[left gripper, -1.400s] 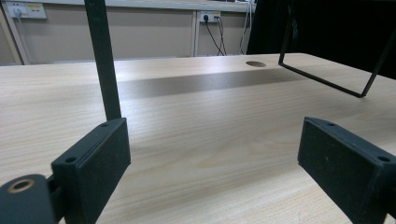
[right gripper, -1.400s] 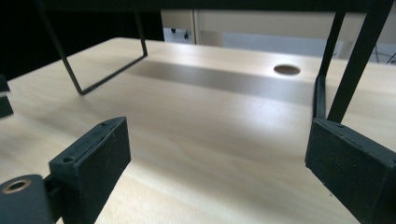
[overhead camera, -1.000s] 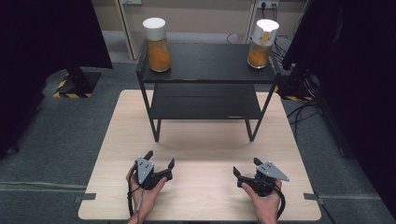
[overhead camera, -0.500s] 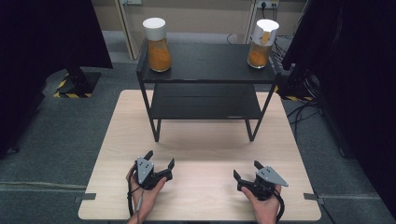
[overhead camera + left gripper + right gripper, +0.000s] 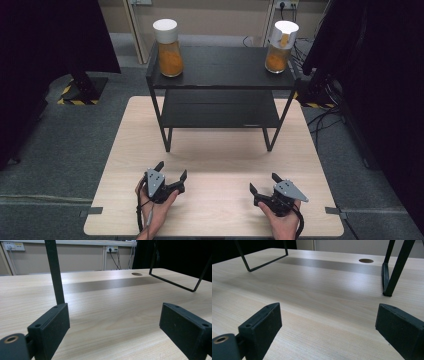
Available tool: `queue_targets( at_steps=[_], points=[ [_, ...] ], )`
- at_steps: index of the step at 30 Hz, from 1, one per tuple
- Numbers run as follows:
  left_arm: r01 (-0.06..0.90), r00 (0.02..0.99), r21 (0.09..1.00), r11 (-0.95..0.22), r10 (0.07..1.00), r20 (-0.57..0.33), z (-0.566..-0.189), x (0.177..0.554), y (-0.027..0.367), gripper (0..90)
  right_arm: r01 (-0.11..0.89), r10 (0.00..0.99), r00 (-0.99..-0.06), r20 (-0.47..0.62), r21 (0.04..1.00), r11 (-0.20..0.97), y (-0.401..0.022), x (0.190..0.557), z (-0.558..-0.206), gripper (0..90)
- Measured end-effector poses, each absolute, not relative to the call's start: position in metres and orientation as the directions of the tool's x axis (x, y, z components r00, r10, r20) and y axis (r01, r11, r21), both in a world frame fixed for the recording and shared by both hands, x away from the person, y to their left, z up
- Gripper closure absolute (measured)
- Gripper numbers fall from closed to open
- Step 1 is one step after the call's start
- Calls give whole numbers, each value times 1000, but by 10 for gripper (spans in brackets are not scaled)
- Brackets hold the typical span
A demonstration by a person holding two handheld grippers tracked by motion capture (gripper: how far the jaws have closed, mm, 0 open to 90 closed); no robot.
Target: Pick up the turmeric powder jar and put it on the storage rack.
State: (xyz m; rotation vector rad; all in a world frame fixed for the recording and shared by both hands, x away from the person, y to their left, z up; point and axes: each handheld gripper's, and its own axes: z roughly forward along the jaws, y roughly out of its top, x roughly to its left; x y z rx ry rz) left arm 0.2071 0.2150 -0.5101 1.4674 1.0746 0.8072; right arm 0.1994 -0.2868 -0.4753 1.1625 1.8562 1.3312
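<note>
jars (image 5: 169,47) of orange stuff, white-capped

Two grippers (image 5: 171,179) (image 5: 263,186), two jars (image 5: 169,46) (image 5: 278,46), one black shelf (image 5: 220,65), one table (image 5: 215,155).

Pale wooden table (image 5: 215,150), carrying a black two-tier shelf rack (image 5: 220,95) toward the far edge. On the rack's top tier, well apart: two white-lidded jars of orange contents, left jar (image 5: 167,47), right jar (image 5: 280,46). Round cable hole (image 5: 366,260) in the tabletop.
</note>
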Motion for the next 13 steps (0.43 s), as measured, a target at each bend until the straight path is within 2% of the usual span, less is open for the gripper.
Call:
queue_targets(
  at_steps=[13],
  points=[
    [189,359,982,1,931,-71,-510,207,215,88,328,889,-455,53,938,112,-288,200,-475,69]
  ],
)
